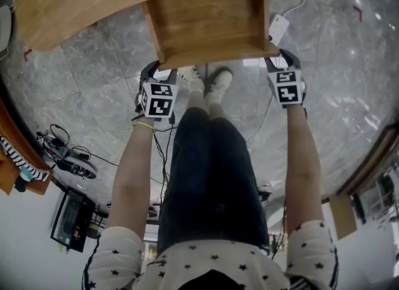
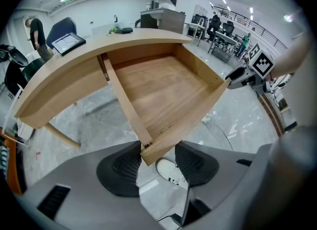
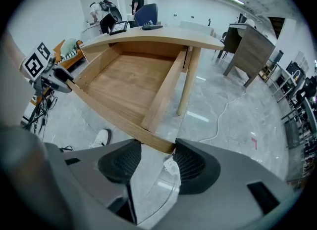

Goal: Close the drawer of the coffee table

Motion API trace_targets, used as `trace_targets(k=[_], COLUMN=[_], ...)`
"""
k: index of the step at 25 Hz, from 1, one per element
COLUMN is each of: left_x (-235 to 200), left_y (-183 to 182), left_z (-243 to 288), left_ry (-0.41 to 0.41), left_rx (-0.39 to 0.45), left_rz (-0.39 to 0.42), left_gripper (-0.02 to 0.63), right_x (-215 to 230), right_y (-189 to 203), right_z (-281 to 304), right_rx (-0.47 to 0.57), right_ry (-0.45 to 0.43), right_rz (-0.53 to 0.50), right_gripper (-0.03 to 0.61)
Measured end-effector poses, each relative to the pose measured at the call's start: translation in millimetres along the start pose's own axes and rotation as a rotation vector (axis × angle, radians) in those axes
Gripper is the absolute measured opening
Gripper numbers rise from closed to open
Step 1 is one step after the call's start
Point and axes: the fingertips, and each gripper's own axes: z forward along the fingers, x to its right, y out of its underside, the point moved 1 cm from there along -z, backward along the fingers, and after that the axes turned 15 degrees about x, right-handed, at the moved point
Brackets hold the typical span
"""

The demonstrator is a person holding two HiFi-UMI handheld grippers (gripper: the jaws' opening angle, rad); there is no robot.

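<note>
The person's dark trouser legs (image 1: 212, 158) fill the lower middle of the head view, with both forearms reaching up the frame on either side. At left of centre, the left claw (image 1: 156, 70) stands part open, and the front left corner of the drawer (image 1: 209, 20) sits between its pads (image 2: 119, 172). I cannot tell whether the pads press on it. The drawer is pulled well out from under the coffee table's tabletop (image 1: 75, 2), empty, and its front board runs left to right between the two hands. At right of centre, the right claw (image 1: 280, 58) is likewise part open around the other front corner. Both hands are equally near, and the closing push likely runs up the frame, along the drawer's sides.
</note>
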Motion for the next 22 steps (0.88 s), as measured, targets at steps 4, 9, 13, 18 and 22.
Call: trace_targets(k=[4, 9, 13, 18, 22], left_x=[-1, -2, -3, -3, -3], left_y=[-3, -9, -14, -21, -25], left_z=[-6, -13, -20, -26, -29], left_ry=[0.004, 0.011, 0.017, 0.024, 0.025], left_rx=[0.0, 0.006, 0.007, 0.009, 0.009], left_rz=[-0.004, -0.009, -0.014, -0.019, -0.016], left_gripper=[0.224, 0.224, 0.224, 0.224, 0.224], right_x=[-1, -1, 0, 2, 2], right_y=[-5, -11, -17, -22, -23], right_z=[-6, -13, -19, -26, -29], right_rx=[-0.003, -0.005, -0.007, -0.006, -0.008], right_ry=[0.003, 0.008, 0.01, 0.01, 0.007], right_rz=[0.002, 0.006, 0.008, 0.016, 0.017], right_gripper=[0.225, 0.225, 0.224, 0.222, 0.221])
